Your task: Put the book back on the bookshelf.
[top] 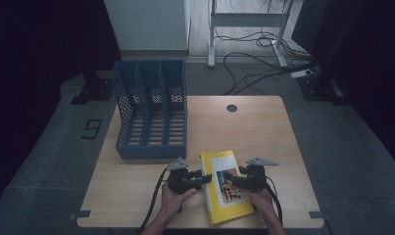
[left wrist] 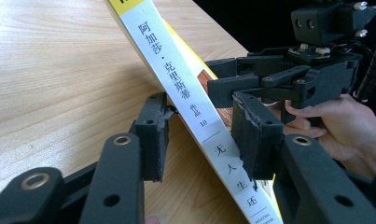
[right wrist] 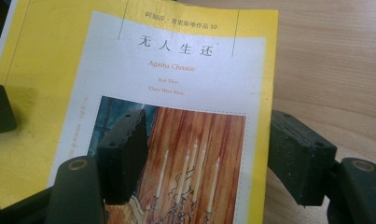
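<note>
Two grippers flank one yellow book [top: 226, 188], and we take that book as our landmark for everything else. It lies at the near edge of the wooden table [top: 263, 127], just in front of the blue file rack [top: 151, 107] and slightly to that rack's right, with its long axis running from the person's side toward the rack, tilted a little. Our left gripper [top: 205, 179] sits at the book's spine side, our right gripper [top: 223, 177] over the cover from the opposite side; both are about equally near, so either could act, but the spine edge is what the coming move turns on. In the left gripper view the book's white spine [left wrist: 195, 107] appears raised off the wood and runs diagonally between our jaws, which stand moderately spread: the right-hand pad [left wrist: 253, 135] lies against or just beside the spine and cover, while the left-hand pad [left wrist: 153, 135] stands clear of it, so we judge nothing is pinched. In the right gripper view our jaws are spread wide across the cover's outer edge, one pad [right wrist: 125, 151] resting over the candle picture, the other pad [right wrist: 300, 156] beyond the book's edge above the wood; whether they press the book we cannot tell for certain.
</note>
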A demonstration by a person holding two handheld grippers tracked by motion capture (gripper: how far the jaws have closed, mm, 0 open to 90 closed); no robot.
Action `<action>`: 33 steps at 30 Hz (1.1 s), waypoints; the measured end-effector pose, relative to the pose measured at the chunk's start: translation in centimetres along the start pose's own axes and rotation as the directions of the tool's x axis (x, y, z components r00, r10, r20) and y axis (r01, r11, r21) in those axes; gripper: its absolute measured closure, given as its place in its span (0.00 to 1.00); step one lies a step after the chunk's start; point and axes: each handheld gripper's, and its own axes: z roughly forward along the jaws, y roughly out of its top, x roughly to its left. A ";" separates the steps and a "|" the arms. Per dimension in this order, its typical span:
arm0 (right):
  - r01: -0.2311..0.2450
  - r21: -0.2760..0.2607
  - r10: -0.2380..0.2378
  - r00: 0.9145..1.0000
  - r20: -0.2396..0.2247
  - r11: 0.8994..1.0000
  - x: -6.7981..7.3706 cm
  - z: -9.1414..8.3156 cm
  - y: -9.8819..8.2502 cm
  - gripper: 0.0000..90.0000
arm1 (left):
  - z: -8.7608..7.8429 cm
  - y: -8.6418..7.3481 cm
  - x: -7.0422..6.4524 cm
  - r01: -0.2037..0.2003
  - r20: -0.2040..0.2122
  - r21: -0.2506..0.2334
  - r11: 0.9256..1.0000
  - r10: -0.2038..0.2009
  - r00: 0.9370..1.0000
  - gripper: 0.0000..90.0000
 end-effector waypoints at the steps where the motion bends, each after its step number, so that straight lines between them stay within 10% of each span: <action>1: 0.003 -0.004 -0.003 1.000 0.000 1.000 0.0 -0.1 0.0 0.35 | 0.0 0.0 0.0 -0.002 -0.002 0.001 1.000 0.002 1.000 0.63; 17: 0.033 -0.069 -0.034 0.999 -0.013 0.997 0.5 -1.1 0.5 0.39 | -0.2 -0.1 -0.3 -0.037 -0.071 0.009 0.999 0.038 0.997 0.68; 33: 0.006 -0.064 -0.010 0.999 -0.053 0.998 0.2 -0.9 0.5 0.30 | -1.1 0.4 -0.6 -0.027 0.000 -0.057 0.998 0.027 1.000 0.77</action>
